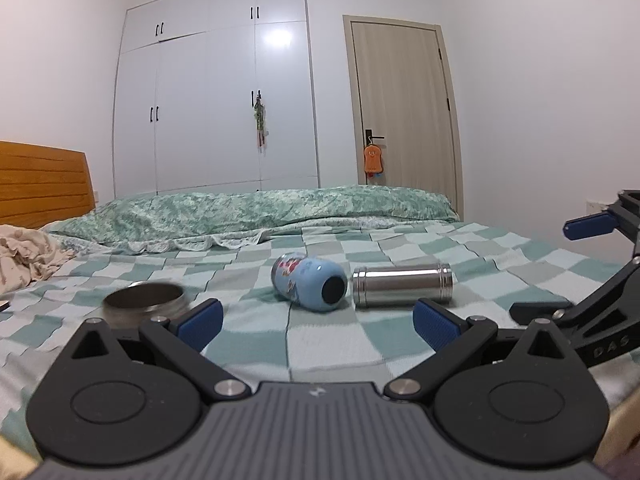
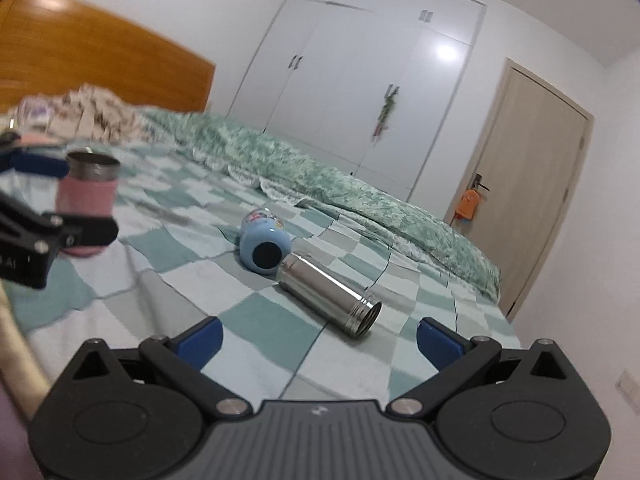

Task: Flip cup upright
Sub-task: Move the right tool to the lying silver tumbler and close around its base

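A pink cup with a steel rim point(image 2: 87, 200) stands upright on the checked bedspread; in the left wrist view only its rim point(image 1: 146, 303) shows behind my left finger. A light blue cup point(image 1: 310, 286) point(image 2: 265, 245) lies on its side, dark base toward me. A steel cup point(image 1: 402, 285) point(image 2: 329, 293) lies on its side beside it. My left gripper point(image 1: 316, 322) is open and empty, just right of the pink cup; it also shows in the right wrist view point(image 2: 52, 196). My right gripper point(image 2: 318, 340) is open and empty, near the steel cup's mouth.
The checked bedspread point(image 1: 340, 344) covers the bed. A green quilt point(image 1: 256, 208) lies along the far side, crumpled cloth point(image 1: 28, 256) at the left by the wooden headboard point(image 1: 40, 184). A white wardrobe point(image 1: 216, 92) and a door point(image 1: 404, 104) stand behind.
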